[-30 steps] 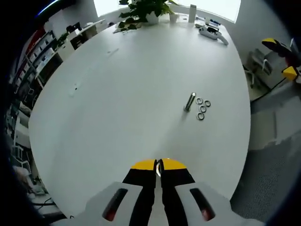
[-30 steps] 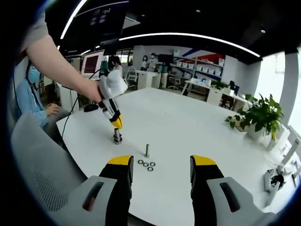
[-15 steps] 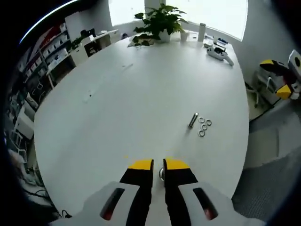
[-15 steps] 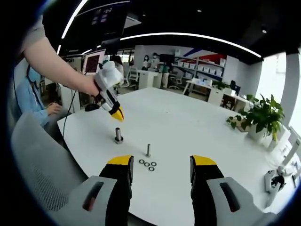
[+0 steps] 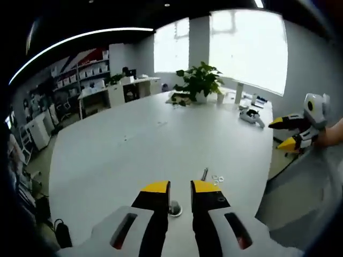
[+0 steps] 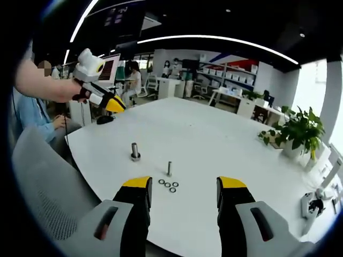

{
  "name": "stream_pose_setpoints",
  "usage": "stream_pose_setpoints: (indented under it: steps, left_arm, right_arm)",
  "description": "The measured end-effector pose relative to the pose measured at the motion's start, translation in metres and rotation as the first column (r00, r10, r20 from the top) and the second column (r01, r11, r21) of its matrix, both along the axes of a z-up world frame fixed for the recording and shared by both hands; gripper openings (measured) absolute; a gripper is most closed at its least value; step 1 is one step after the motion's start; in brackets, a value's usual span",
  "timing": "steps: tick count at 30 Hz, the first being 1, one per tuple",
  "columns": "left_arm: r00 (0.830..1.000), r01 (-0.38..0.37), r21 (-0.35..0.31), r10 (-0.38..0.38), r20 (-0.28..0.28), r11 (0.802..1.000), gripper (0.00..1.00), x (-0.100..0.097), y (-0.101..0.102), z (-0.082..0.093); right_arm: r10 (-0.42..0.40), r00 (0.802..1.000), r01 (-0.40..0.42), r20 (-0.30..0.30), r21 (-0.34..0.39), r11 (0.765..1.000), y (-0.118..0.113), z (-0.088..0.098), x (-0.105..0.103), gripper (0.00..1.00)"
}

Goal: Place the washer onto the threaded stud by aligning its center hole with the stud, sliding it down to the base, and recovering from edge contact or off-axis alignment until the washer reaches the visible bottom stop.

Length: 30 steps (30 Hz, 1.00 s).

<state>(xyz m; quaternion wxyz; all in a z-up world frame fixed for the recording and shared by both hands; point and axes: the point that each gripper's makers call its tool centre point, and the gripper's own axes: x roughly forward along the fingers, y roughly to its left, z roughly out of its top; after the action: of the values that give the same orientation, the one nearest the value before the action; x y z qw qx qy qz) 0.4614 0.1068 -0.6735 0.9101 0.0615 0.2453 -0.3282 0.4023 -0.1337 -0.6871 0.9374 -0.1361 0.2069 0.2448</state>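
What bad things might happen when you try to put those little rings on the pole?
The washers lie flat and touching, so the right tongs may nudge several at once or fail to lift one. The slim stud stands free on the table, so an off-centre washer might tip it.

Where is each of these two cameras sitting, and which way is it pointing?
Left gripper view: rides the left gripper, held low at the edge of the round white table, facing a potted plant and bright windows; its yellow-tipped jaws show, slightly apart.
Right gripper view: rides the right gripper, looking across the table toward office shelving; its jaws stand wide apart, and a person's forearm holds the left gripper raised.
Shared: the thick upright steel stud, thin upright bolt and steel washers.
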Motion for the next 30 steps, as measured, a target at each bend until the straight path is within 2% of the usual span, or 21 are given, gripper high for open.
stream_pose_setpoints:
  steps: [1,11,15,20,24,26,28,30]
  left_arm:
    - [1.000,-0.010,-0.028,0.010,0.014,1.000,0.14,-0.005,0.000,0.005]
    - [0.988,-0.038,-0.110,0.054,0.146,0.993,0.17,-0.043,0.006,0.036]
    - [0.982,-0.038,-0.139,0.063,0.180,0.990,0.17,-0.062,0.006,0.040]
    - [0.977,-0.050,-0.170,0.083,0.196,0.984,0.21,-0.082,0.005,0.036]
    - [0.969,-0.043,-0.182,0.085,0.231,0.982,0.20,-0.092,-0.001,0.040]
    - [0.966,-0.023,-0.157,0.062,0.249,0.987,0.20,-0.094,-0.006,0.043]
    - [0.963,-0.023,-0.194,0.074,0.260,0.981,0.20,-0.096,-0.006,0.051]
    - [0.963,-0.032,-0.209,0.086,0.257,0.977,0.20,-0.101,-0.006,0.052]
  right_arm:
    - [0.000,1.000,0.000,0.000,0.000,1.000,0.000,0.000,0.000,0.51]
    - [-0.011,1.000,0.011,-0.019,-0.018,1.000,-0.003,-0.004,0.000,0.51]
    - [-0.010,1.000,0.010,-0.019,-0.030,1.000,-0.003,-0.006,0.000,0.51]
    - [-0.001,1.000,0.000,-0.029,-0.061,0.998,-0.002,-0.011,-0.001,0.51]
    - [-0.002,0.999,0.000,-0.034,-0.076,0.997,-0.004,-0.013,-0.001,0.51]
    - [0.002,0.999,-0.006,-0.038,-0.082,0.997,-0.004,-0.015,-0.002,0.51]
    - [0.005,0.999,-0.008,-0.041,-0.093,0.996,-0.005,-0.017,-0.001,0.51]
    - [0.007,0.999,-0.011,-0.040,-0.095,0.995,-0.005,-0.017,0.000,0.51]
